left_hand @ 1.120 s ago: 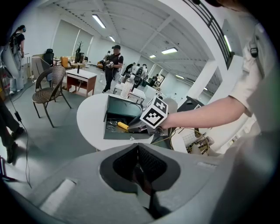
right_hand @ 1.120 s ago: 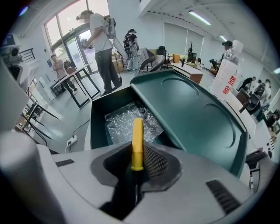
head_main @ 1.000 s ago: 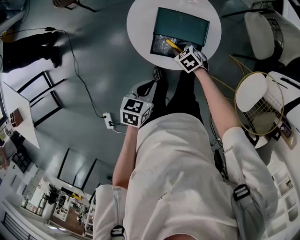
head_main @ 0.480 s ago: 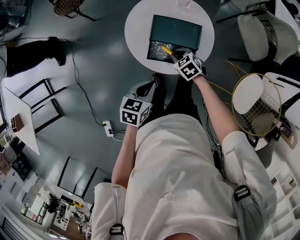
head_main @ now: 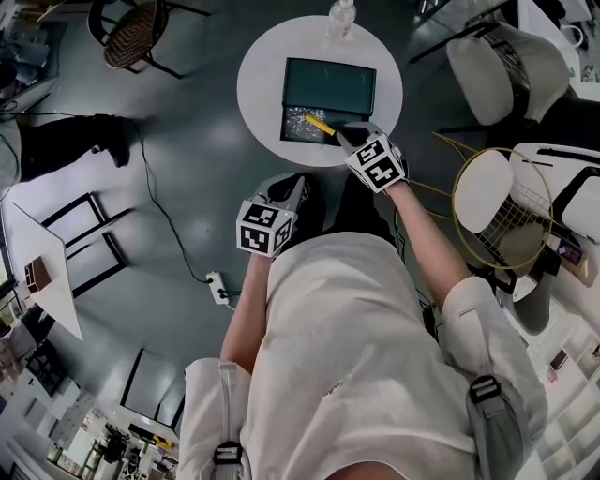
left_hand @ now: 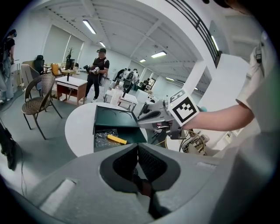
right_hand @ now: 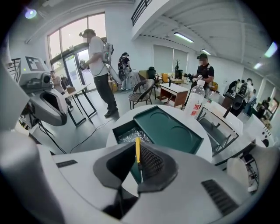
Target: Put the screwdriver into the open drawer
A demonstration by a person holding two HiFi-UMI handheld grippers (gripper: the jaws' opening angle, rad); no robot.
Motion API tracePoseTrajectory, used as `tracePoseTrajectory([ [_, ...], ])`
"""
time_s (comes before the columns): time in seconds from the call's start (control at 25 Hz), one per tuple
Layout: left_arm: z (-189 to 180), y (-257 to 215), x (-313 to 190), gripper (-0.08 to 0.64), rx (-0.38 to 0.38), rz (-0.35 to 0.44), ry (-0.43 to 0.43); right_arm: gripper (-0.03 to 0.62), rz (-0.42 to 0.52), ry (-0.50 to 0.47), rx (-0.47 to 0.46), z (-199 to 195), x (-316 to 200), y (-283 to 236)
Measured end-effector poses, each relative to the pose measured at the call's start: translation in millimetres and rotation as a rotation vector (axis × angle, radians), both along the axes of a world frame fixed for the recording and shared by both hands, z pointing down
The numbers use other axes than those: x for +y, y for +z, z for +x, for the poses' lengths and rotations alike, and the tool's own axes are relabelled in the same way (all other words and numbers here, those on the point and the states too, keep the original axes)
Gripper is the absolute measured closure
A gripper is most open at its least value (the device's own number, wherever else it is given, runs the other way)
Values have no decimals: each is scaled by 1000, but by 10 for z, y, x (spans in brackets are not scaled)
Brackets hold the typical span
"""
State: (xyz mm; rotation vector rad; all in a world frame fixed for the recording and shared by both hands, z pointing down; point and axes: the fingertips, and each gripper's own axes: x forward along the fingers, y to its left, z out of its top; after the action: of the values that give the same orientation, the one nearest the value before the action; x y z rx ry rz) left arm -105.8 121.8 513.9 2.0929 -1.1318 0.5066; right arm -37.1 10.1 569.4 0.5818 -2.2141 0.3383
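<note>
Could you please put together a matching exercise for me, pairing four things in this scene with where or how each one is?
Things:
1. screwdriver
2. water bottle
3. left gripper
4. wicker chair

Places or states:
A. on the floor, away from the table
B. shut, with nothing between the jaws
C. lying in the open drawer
D. standing at the table's far edge

Pairs: 1-C, 2-D, 3-B, 4-A

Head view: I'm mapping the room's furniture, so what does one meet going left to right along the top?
Wicker chair → round white table → white chair.
</note>
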Motion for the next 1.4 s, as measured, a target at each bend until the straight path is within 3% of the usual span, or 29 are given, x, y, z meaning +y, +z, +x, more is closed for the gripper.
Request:
tracePoseTrajectory([
  [0.4, 138, -212, -230, 546, 19, 89, 52, 574, 63, 164, -217, 156, 168, -847],
  [0.64, 215, -224, -284, 546, 20, 93, 94, 583, 74, 244, -317, 268, 292, -1154],
  [1.08, 323, 19, -298, 546, 25, 45, 128, 583, 45, 348, -365, 492, 403, -1215],
  [1.4, 402, 519, -335, 545, -19, -53, 141, 583, 6, 387, -357, 667, 511, -1141],
])
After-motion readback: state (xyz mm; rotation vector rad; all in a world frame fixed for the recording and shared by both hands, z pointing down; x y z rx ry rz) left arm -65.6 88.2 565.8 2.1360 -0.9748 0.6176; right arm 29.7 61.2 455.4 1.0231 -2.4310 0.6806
